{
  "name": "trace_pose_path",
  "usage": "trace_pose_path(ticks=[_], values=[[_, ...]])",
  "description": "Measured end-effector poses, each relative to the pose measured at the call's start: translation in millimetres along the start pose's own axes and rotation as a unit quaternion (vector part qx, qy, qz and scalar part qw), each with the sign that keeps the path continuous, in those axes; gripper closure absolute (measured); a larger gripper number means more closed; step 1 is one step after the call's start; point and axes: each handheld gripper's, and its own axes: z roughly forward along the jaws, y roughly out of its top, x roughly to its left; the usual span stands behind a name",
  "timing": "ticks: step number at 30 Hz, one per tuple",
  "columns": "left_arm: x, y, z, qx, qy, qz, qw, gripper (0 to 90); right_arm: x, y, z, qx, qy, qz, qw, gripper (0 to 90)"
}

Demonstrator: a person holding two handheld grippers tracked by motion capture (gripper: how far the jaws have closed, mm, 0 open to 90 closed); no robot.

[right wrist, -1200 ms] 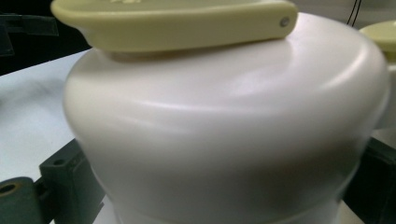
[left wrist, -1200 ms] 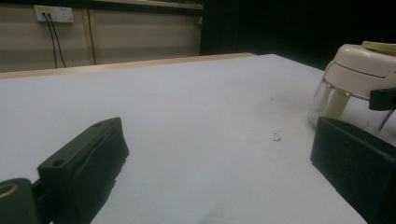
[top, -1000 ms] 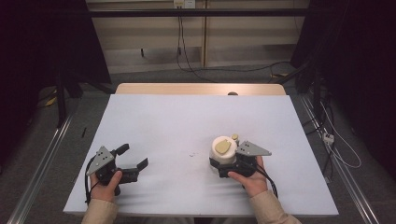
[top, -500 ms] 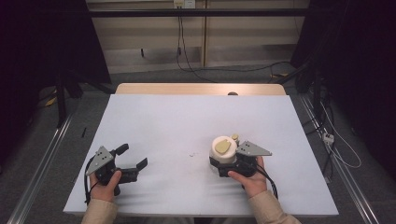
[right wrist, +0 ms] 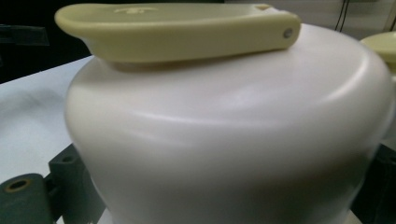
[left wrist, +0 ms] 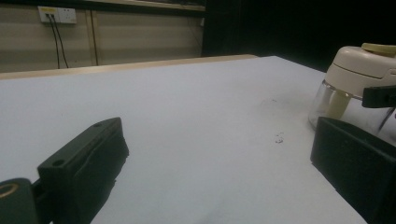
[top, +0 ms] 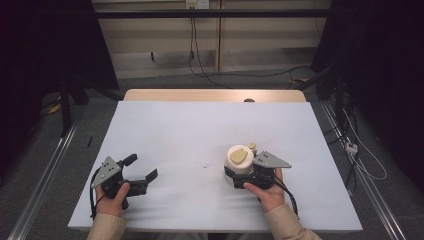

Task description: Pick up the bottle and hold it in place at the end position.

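A food chopper with a cream lid, a pale yellow pull handle on top and a clear bowl stands on the white table, right of centre. My right gripper is shut on it, one jaw on each side of its base. In the right gripper view the cream lid sits very close, between the black fingers. My left gripper rests open at the front left, with nothing between its jaws. In the left gripper view the chopper stands to the far right.
A small pale yellow piece sits just behind the chopper. The white table cover has faint dark specks near its middle. A wooden edge runs along the far side. Cables lie on the floor beyond.
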Motion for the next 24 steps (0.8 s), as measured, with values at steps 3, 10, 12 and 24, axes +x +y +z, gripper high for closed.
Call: trace_pose_path(ticks=[3,10,12,24], values=[[0.3,0.0,-0.2,-0.001,0.0,0.0,1.0,3.0,-1.6,0.4,0.3,-0.003,-0.008,-0.002,1.0,6.1],[0.0,0.1,-0.1,-0.003,-0.001,0.0,1.0,3.0,-4.3,2.5,-1.4,-0.007,-0.016,0.001,0.9998,6.4],[-0.1,0.2,-0.1,-0.004,-0.001,0.0,1.0,3.0,-5.3,3.9,-1.8,-0.008,-0.019,-0.003,0.9998,6.5],[0.1,0.2,-0.8,-0.005,-0.001,0.001,1.0,3.0,-6.6,11.4,1.4,-0.014,-0.022,-0.004,0.9996,6.6]])
